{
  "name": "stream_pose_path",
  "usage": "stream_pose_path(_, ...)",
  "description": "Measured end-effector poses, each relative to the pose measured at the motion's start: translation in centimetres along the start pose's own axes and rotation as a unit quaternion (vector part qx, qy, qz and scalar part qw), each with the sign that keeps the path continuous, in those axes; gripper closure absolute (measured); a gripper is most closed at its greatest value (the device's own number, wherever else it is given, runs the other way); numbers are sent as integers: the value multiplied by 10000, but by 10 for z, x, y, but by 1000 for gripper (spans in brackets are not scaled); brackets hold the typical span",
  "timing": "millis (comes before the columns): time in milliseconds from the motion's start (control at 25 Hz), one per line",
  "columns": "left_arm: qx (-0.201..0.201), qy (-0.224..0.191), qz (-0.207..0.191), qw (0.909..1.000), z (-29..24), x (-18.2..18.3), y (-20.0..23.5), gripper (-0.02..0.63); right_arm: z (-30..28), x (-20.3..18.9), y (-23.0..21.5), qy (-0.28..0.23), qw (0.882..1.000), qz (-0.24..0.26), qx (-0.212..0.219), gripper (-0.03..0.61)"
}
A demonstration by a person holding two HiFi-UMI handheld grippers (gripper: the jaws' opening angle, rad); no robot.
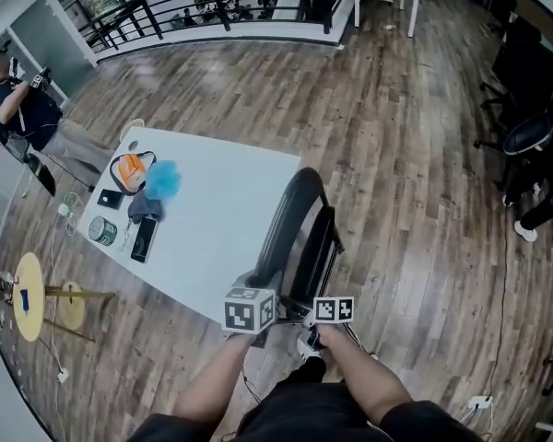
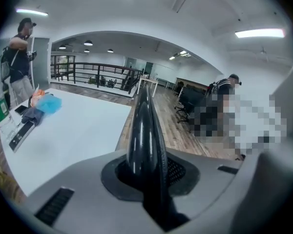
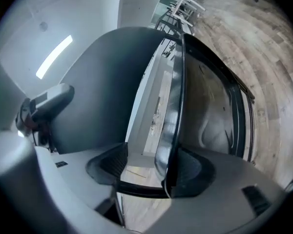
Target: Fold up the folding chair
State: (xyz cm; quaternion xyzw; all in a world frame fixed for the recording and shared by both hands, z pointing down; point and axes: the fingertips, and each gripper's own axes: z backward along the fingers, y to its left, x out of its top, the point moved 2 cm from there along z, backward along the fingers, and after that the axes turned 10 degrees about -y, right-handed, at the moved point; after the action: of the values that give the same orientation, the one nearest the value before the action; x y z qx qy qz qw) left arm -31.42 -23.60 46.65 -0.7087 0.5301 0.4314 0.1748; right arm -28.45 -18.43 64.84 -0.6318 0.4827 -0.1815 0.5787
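Observation:
The black folding chair point(image 1: 300, 238) stands against the near edge of the white table point(image 1: 230, 201), its seat raised close to the backrest. My left gripper point(image 1: 261, 282) is at the chair's near left. In the left gripper view the left gripper point(image 2: 146, 179) is shut on the glossy black backrest edge point(image 2: 141, 126). My right gripper point(image 1: 324, 293) is at the chair's near right. In the right gripper view the right gripper point(image 3: 151, 167) is open; the seat's rim point(image 3: 173, 111) lies between the jaws against the right pad, with a gap to the left pad.
On the table's left end lie an orange item point(image 1: 129, 168), a blue bundle point(image 1: 163, 180), a phone point(image 1: 144, 238) and a can point(image 1: 101, 231). A person point(image 1: 28, 109) stands at far left. A yellow stool point(image 1: 28, 295) is near left, office chairs point(image 1: 525, 127) at right.

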Motion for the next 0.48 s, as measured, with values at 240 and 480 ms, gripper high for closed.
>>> stream_pose_path(240,40,-13,-65,10000,5,1,40,548,-34,-9,9,193,9997,123,-78,302)
stream_pose_path(480,-28,15,102,9999,5,1,77,548,-60,-14,14,340,9993,131,-87,302)
